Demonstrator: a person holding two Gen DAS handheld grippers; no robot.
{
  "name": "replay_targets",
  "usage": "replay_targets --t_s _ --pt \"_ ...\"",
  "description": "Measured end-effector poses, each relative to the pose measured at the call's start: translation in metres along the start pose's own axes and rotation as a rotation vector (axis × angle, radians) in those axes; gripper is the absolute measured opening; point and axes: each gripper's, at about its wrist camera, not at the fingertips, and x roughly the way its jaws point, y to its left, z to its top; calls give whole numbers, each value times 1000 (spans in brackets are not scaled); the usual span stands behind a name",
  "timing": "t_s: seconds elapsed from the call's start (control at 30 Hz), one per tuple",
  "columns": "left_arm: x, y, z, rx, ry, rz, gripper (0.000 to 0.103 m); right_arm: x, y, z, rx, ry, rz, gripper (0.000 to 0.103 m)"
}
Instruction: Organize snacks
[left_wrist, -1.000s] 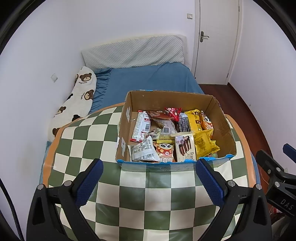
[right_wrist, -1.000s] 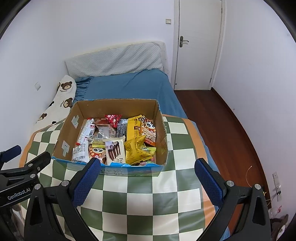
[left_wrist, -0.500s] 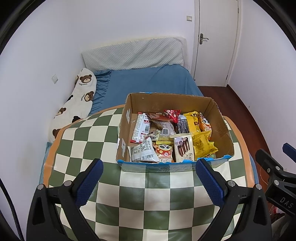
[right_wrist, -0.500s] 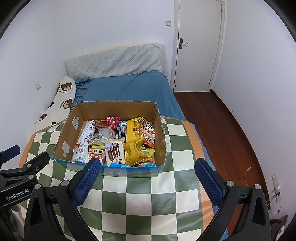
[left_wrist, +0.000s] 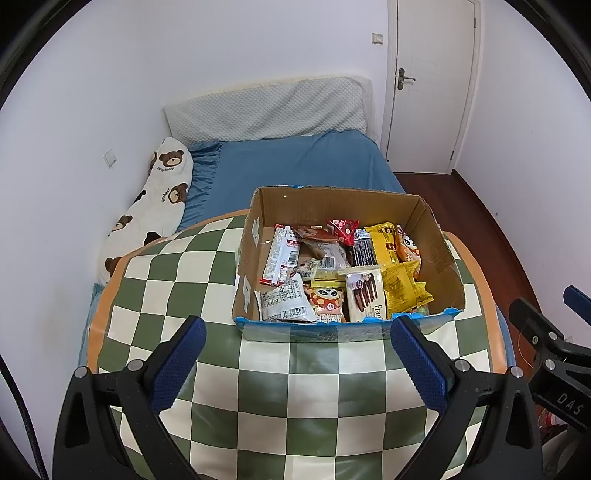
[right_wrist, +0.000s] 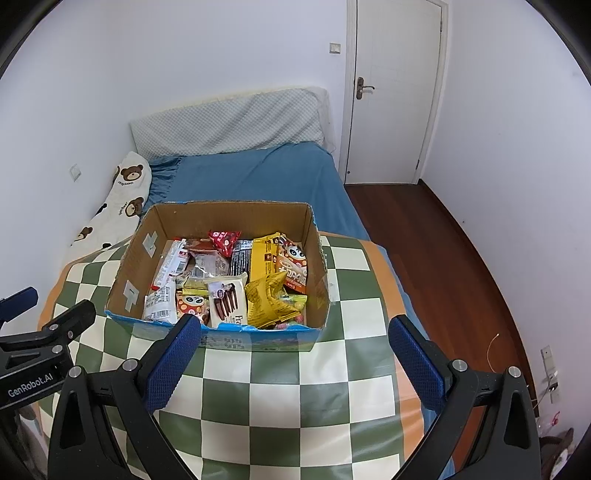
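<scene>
Here, snack box long side facing both tongs, spread wide, empty.

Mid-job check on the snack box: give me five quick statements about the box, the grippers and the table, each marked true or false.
1. The cardboard box sits on the checkered table. True.
2. The left gripper grips a snack. False: it is open and empty, short of the box.
3. The right gripper is open. True.
4. The box is empty. False: packets fill it, including a crumpled yellow packet and a red packet.
5. The white door stands open. False: it is closed.
</scene>
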Motion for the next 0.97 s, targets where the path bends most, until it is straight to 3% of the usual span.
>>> replay_targets --t_s 0.97 --pt "-4 1 -3 -8 -7 -5 102 -9 -2 0 -5 -14 -3 103"
